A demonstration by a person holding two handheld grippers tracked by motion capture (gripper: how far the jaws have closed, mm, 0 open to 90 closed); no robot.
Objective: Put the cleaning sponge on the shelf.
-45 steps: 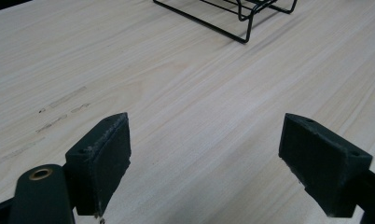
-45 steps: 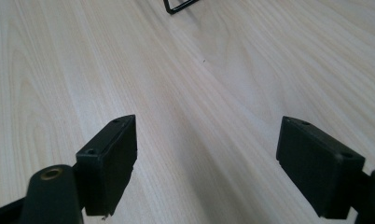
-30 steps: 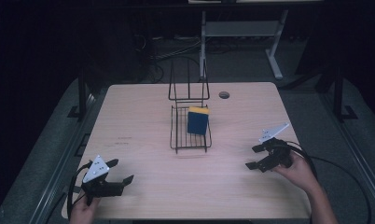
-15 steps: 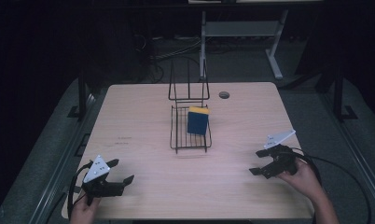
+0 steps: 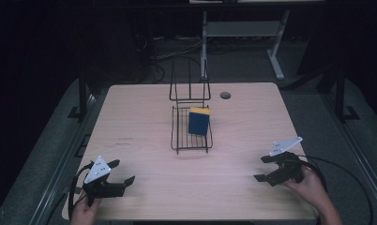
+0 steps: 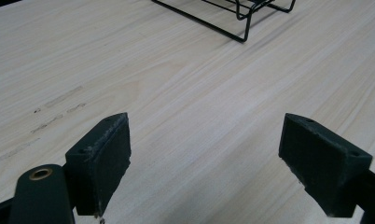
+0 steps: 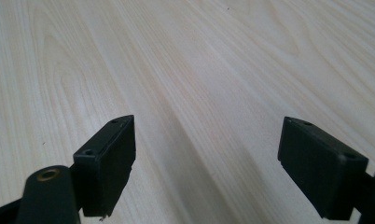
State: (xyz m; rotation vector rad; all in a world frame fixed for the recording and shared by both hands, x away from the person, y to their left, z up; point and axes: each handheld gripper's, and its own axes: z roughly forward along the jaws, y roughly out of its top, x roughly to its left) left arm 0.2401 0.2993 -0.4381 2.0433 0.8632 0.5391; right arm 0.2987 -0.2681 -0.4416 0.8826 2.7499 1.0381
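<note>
With no step in hand, my left gripper [image 5: 115,176] at 7 o'clock and right gripper [image 5: 267,168] at 4 o'clock rest on the desk [image 5: 144,117], fingers [image 6: 99,163] wide apart and empty; next, presumably, reaching the blue-and-yellow sponge [image 5: 199,122] standing in the wire rack [image 5: 177,136] at centre.

No readable text, label, brand, number or sign appears on anything in these views.
</note>
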